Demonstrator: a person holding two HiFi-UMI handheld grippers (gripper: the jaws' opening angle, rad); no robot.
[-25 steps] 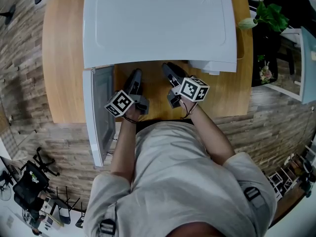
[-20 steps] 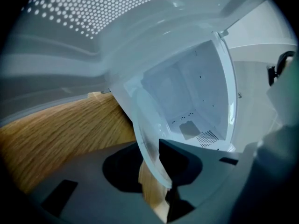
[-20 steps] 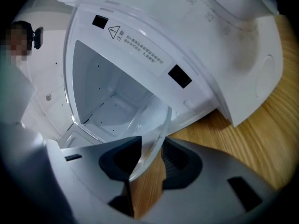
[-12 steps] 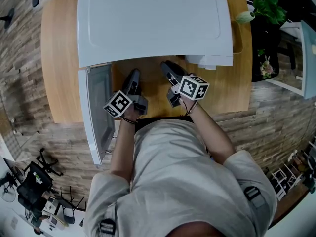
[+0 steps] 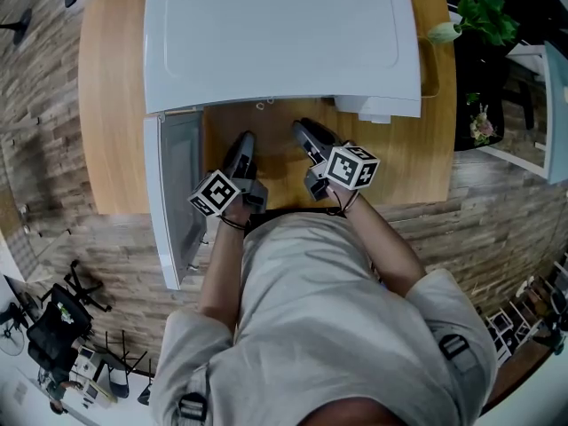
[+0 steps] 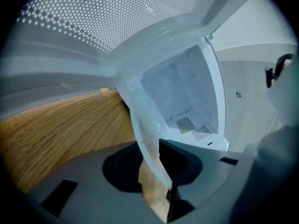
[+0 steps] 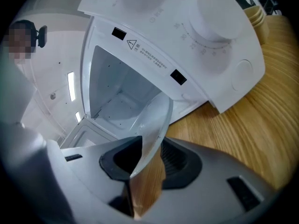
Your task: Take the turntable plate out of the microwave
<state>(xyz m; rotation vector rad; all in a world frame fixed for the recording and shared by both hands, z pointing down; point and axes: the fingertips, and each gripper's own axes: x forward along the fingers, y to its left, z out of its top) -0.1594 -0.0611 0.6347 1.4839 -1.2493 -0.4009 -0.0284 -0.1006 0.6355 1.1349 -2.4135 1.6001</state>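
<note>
The clear glass turntable plate [image 6: 148, 139] [image 7: 153, 125] is held on edge between both grippers, just in front of the white microwave [image 5: 275, 34]. My left gripper [image 6: 156, 161] [image 5: 243, 142] is shut on the plate's left rim. My right gripper [image 7: 145, 161] [image 5: 304, 132] pinches the right rim. In the head view the plate is too transparent to make out. The oven cavity [image 6: 187, 97] [image 7: 117, 94] behind the plate looks bare. Its door [image 5: 173, 193] stands swung open at the left.
The microwave sits on a round wooden table [image 5: 408, 158], whose near edge is at the person's waist. The perforated door panel [image 6: 103, 13] hangs close by my left gripper. The control dial [image 7: 217, 15] is at the right of the opening. A potted plant [image 5: 484, 20] stands beyond the table's right side.
Both grippers have drawn back from the microwave's opening toward the person, carrying the plate with them. Their tips now show clear of the oven's front edge.
</note>
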